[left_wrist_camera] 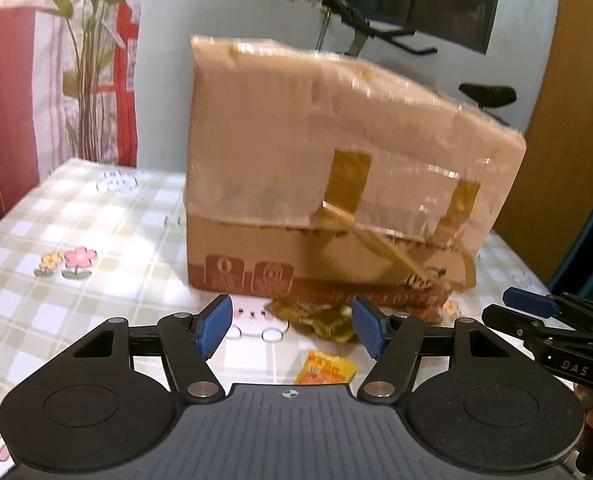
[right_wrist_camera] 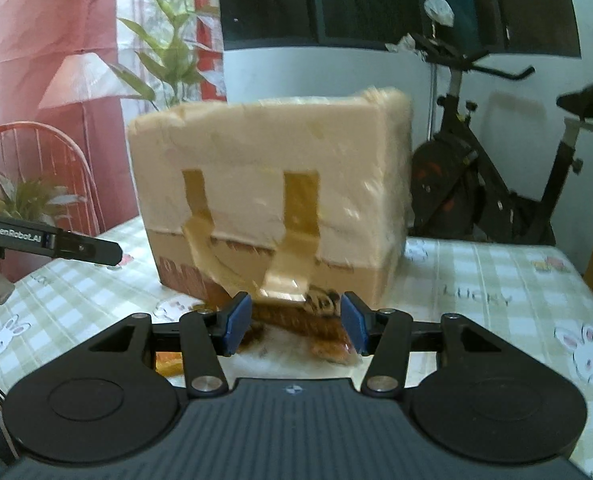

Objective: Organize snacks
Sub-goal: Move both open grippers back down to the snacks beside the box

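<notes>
At lower centre of both wrist views, the left hand-held gripper (left_wrist_camera: pixel 292 326) and right hand-held gripper (right_wrist_camera: pixel 296 324) hover part-open and empty over snack packets on the checked table (left_wrist_camera: pixel 76 216). Left to right lie a small yellow packet (left_wrist_camera: pixel 325 368), a crumpled olive-green packet (left_wrist_camera: pixel 316 318) and a long brown packet (right_wrist_camera: pixel 296 322), all before the taped tan cardboard box (left_wrist_camera: pixel 336 152). I judge the first pick is being lined up; next each should lower and close on one packet.

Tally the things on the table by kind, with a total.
Cardboard box: 1
Snack packets, as far as the blur shows: 3 — olive-green packet, yellow-orange packet, brown packet
Total: 4
</notes>
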`<move>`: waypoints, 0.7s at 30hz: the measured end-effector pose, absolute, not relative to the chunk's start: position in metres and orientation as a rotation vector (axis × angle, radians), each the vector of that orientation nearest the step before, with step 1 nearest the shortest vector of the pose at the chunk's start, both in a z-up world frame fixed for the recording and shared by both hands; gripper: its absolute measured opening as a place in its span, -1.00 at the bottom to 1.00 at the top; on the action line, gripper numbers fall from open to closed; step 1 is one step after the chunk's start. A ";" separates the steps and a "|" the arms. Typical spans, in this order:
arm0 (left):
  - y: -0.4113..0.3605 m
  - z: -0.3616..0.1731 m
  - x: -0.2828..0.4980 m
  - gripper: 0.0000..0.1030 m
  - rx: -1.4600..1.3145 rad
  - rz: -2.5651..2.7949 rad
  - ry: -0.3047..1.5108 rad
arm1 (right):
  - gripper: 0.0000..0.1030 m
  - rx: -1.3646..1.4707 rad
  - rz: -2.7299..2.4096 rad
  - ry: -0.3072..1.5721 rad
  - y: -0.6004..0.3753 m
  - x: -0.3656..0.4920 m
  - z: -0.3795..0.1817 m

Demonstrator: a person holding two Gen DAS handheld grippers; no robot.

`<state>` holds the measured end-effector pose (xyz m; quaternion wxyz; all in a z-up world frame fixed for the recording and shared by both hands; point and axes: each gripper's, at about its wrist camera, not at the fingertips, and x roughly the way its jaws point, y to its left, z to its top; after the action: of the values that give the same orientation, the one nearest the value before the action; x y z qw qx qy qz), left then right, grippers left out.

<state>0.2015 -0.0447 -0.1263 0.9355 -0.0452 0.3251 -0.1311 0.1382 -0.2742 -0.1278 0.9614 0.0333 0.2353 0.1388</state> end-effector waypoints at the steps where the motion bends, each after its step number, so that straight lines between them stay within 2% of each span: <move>1: -0.046 -0.130 0.203 0.33 -0.091 -0.268 0.677 | 0.03 0.070 0.278 0.485 -0.276 0.139 -0.132; 10: -0.069 -0.158 0.231 0.32 -0.093 -0.286 0.810 | 0.03 0.096 0.261 0.557 -0.284 0.160 -0.162; 21: -0.104 -0.183 0.270 0.33 -0.106 -0.205 0.880 | 0.03 0.136 0.259 0.572 -0.289 0.172 -0.182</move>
<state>0.2701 -0.1041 -0.1834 0.8984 -0.0512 0.4249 -0.0990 0.1719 -0.2886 -0.1823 0.9489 0.0670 0.2809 0.1272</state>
